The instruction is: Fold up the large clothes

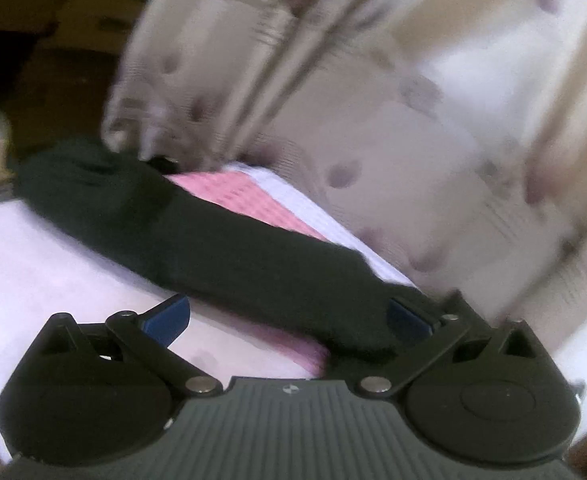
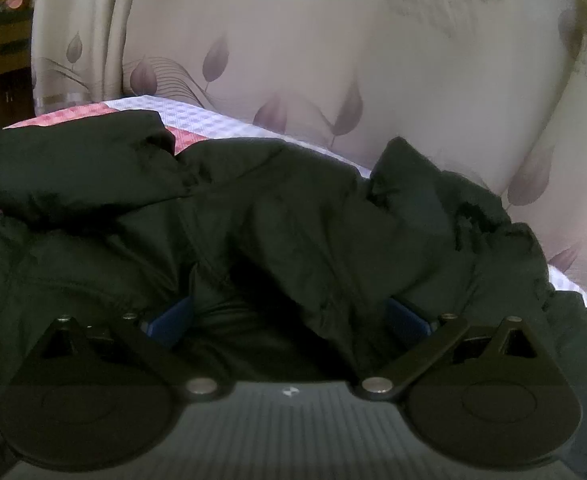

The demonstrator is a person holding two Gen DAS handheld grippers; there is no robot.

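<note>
My left claw [image 1: 289, 316] stands spread wide, nothing pinched. Its right blue pad sits just beside, maybe brushing, the near end of the dark jacket [image 1: 197, 236]; the left pad hangs over bare cover. The view is blurred, so I cannot say for sure whether there is contact.

My right claw [image 2: 289, 320] is spread as far as it goes. Jacket cloth bulges up between the two blue pads, but the pads do not press on it: nothing gripped on this side either.

Where the jacket [image 2: 253, 216] is: lying on the pink-and-white checked cover [image 2: 197, 116] of what looks like a bed, close to the leaf-patterned curtain [image 2: 333, 60] behind it.

Progress, as I judge it: partway. From the left view the garment reads as a long, narrow, rolled-looking band across the cover, so some lengthwise folding seems done. From the right view it is not tidy: a sleeve or flap lies doubled over the upper left, and the right end rises in a crumpled peak with a ragged edge, possibly a hood or collar trim. Left to do, I think: flatten the bulges, tuck in the right end, fold the band across into a compact stack.

Look of the thing: black or very dark green, puffy, faint sheen, deep soft creases. Thick stuff; I expect it to spring back unless pressed down.
</note>
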